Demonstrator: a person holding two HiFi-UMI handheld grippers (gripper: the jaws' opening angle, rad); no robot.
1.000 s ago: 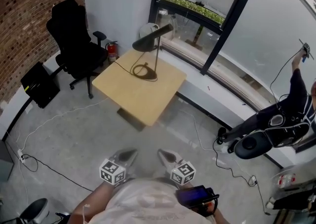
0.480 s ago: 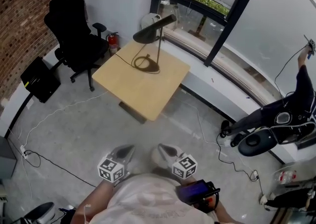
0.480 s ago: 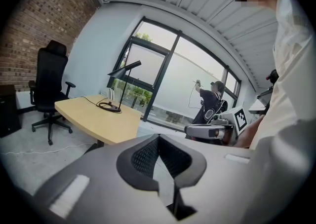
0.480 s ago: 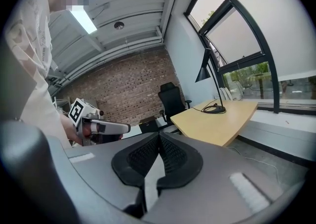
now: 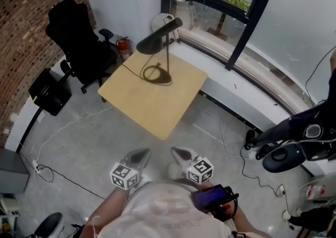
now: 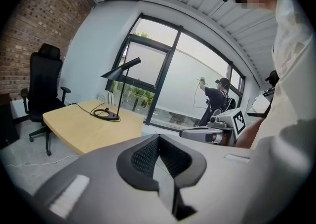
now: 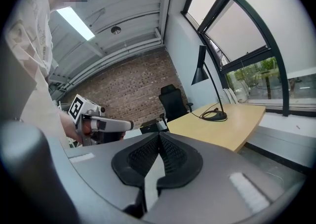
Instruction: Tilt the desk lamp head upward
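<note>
Both grippers were held closed and empty at the bottom centre of the head view, low against the person's torso. The left gripper (image 5: 138, 154) and the right gripper (image 5: 180, 154) each had their jaws pressed together with nothing between them, as each gripper's own view also showed (image 6: 158, 141) (image 7: 159, 138).

The desk lamp (image 5: 167, 56) stood well apart from them in the upper middle of the frame, on the far side of a pale wooden table (image 5: 157, 103). Its dark cone-shaped head (image 5: 153, 44) drooped toward the left, and its cable was looped round the flat round base (image 5: 158, 77).

The lamp looked light and rigid, with a thin stem that would probably rock if the head were pushed alone. Its smooth dark finish seemed likely to slip between the pads. A sound hold would be one gripper pressing on the base while the other pinched the head's narrow rear end or lower rim and levered it up.

The pivot between head and stem was too small to make out, so its stiffness could not be judged. Where the cable ran past the table edge was unclear. A black office chair (image 5: 79, 43) stood at upper left, and a person by the window (image 6: 215, 100) was cut off in the head view.
</note>
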